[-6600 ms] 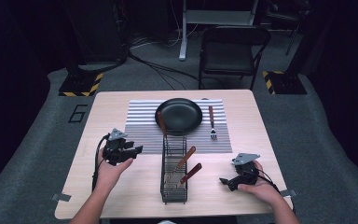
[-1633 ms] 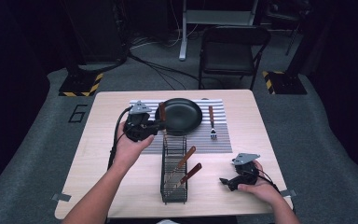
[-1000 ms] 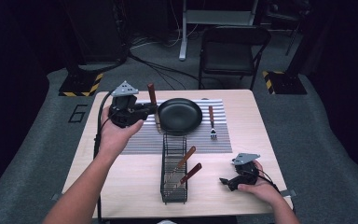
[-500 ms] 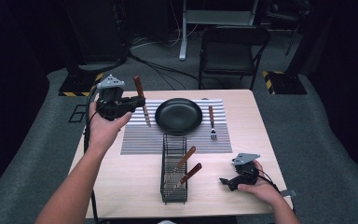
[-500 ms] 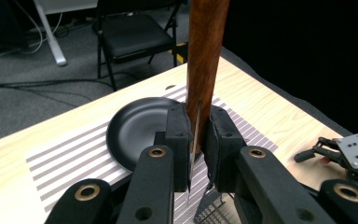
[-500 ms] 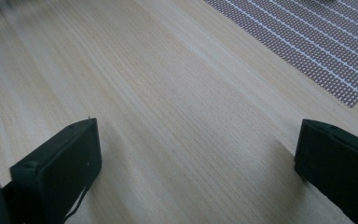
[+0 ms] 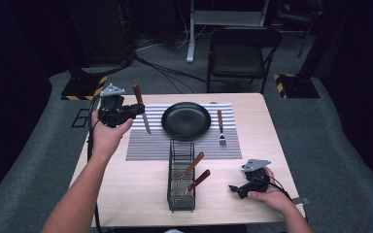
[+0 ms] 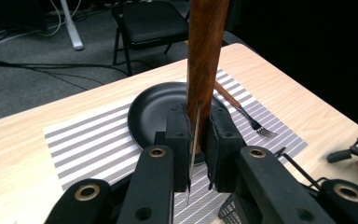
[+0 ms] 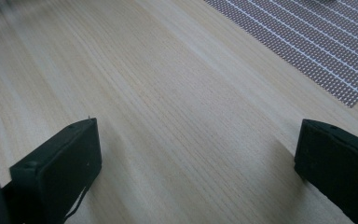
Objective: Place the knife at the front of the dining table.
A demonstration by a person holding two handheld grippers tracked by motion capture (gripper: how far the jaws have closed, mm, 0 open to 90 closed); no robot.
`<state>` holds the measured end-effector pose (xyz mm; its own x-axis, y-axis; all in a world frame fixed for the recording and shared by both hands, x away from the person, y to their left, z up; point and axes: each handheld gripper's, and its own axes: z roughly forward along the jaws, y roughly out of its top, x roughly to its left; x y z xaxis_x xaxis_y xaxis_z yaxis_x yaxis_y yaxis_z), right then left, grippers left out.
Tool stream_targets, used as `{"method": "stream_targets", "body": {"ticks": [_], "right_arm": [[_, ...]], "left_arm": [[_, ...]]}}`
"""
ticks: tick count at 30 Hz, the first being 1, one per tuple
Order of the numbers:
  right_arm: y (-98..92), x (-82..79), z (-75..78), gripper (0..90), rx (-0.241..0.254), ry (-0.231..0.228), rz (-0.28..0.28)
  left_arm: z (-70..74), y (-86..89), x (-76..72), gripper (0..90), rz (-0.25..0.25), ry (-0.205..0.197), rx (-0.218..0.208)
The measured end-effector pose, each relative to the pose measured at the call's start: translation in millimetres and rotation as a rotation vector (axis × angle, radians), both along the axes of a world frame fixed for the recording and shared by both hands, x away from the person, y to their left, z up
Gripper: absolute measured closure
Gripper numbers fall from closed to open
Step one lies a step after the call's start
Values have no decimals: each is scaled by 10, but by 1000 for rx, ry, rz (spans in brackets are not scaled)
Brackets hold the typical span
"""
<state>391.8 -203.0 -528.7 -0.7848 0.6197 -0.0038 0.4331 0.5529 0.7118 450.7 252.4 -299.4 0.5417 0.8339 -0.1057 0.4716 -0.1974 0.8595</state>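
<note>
Knife (image 7: 141,108) | clamped upright between left gripper (image 7: 135,111) jaws, wooden handle above them, blade below | right gripper (image 7: 235,188) jaws spread wide over tabletop (image 9: 177,121)

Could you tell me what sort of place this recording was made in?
Probably a lab or studio staged as a dining setup: a table with striped placemat and pan, dark surroundings, floor cables, hazard-taped stand bases.

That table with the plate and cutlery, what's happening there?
A person works two hand-held grippers. The left gripper holds a wooden-handled knife in the air, left of the black plate on the striped placemat. A fork lies right of the plate. The right gripper rests open on the table, beside a wire basket.
</note>
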Motion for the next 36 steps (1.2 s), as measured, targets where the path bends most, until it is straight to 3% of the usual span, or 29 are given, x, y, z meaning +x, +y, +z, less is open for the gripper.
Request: {"method": "stream_targets", "body": {"ticks": [16, 25, 36], "right_arm": [[0, 0, -1, 0, 1, -1, 0], [0, 0, -1, 0, 1, -1, 0], [0, 0, 0, 0, 0, -1, 0]], "left_arm": [[-438, 134, 116, 807, 81, 29, 6], [-825, 178, 192, 807, 123, 90, 27], [-1096, 215, 261, 807, 150, 139, 42]]}}
